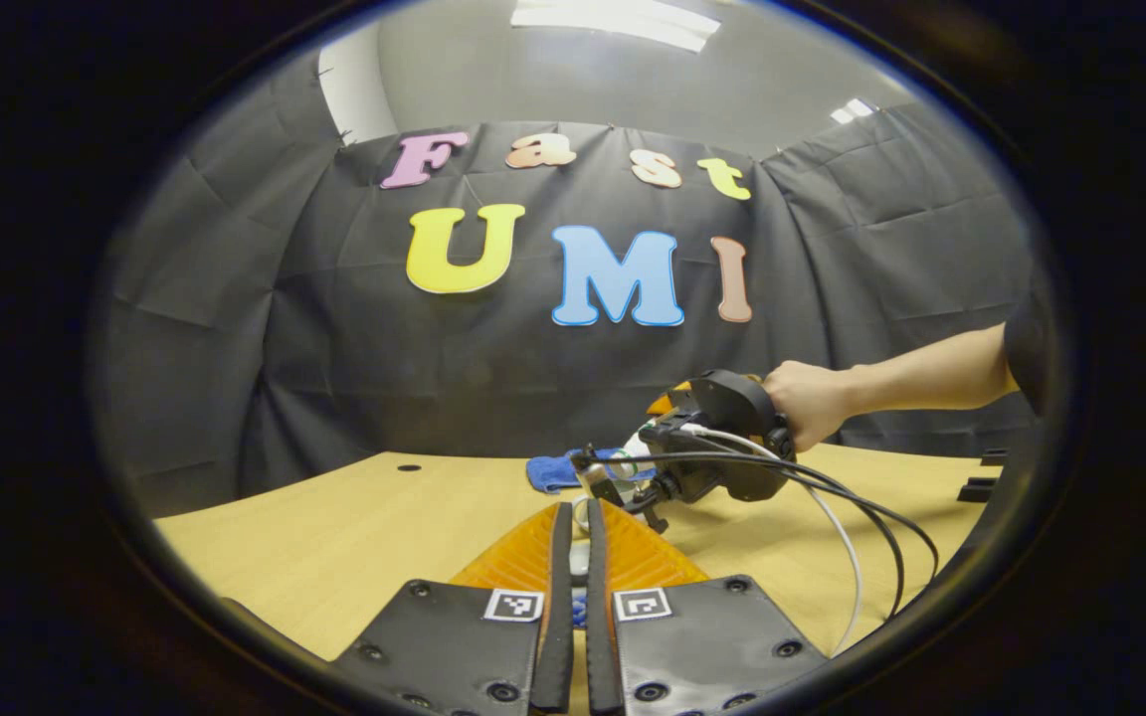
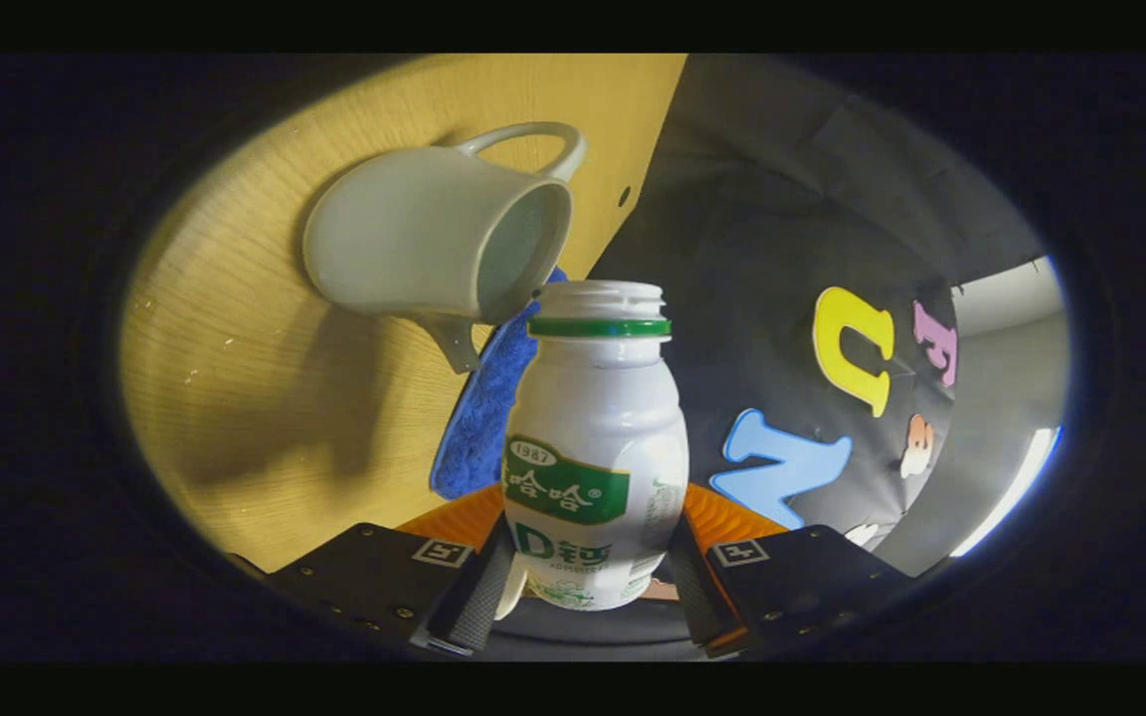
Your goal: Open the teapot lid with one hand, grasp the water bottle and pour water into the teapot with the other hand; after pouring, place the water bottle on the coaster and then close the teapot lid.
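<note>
The right tongs point(image 2: 588, 587) grip the water bottle point(image 2: 593, 467) by its lower body, its uncapped mouth pointing ahead. Just beyond that mouth sits the white teapot point(image 2: 434, 244), its opening bare, with a blue cloth point(image 2: 478, 418) under it on the wooden surface point(image 2: 265, 418). The left tongs point(image 1: 578, 567) are nearly closed on a small pale object I cannot identify; farther ahead, a hand point(image 1: 807, 403) holds the other tool above the surface
</note>
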Available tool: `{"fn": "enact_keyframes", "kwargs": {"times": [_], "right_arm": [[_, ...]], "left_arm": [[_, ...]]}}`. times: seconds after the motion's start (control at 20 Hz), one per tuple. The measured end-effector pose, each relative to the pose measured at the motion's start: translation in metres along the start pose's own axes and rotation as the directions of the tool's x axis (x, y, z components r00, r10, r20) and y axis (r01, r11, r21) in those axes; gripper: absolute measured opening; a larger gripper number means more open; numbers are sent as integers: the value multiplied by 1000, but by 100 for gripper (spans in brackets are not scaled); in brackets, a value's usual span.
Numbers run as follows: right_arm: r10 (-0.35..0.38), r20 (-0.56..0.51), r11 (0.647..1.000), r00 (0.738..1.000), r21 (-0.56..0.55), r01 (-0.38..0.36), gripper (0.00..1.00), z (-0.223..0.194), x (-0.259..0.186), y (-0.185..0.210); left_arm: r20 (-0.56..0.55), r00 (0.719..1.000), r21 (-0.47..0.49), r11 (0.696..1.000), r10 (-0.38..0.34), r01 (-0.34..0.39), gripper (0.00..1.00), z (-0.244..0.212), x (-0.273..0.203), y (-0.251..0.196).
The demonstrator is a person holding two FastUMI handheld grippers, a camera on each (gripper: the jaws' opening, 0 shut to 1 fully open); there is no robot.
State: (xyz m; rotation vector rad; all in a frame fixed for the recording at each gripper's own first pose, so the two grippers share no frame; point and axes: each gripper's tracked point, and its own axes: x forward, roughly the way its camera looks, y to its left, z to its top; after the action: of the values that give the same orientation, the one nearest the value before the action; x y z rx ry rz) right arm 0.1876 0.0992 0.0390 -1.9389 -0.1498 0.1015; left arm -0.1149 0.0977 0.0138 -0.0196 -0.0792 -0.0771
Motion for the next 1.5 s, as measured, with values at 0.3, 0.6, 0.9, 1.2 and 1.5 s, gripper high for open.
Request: {"fn": "enact_keyframes", "kwargs": {"times": [0.3, 0.6, 0.9, 1.2, 1.5], "right_arm": [[84, 10, 984, 996, 158, -85, 72, 2, -2, 15], [185, 39, 885, 982, 427, -184, 72, 6, -10, 37], [226, 93, 689, 970, 689, -227, 72, 6, -21, 46], [168, 184, 251, 968, 942, -223, 72, -4, -34, 25], [69, 254, -134, 965, 961, -243, 72, -16, -66, 13]], "left_arm": [[-7, 1000, 3, 1000, 5, -5, 12, -1, 0, 1], [-22, 1000, -10, 1000, 10, -11, 16, -6, 2, 1], [-33, 999, -7, 1000, 5, -5, 16, -9, 5, -1], [-42, 999, -39, 999, -10, 9, 12, -6, 16, -6], [-38, 999, -46, 998, -34, 32, 16, 3, 41, -13]]}}
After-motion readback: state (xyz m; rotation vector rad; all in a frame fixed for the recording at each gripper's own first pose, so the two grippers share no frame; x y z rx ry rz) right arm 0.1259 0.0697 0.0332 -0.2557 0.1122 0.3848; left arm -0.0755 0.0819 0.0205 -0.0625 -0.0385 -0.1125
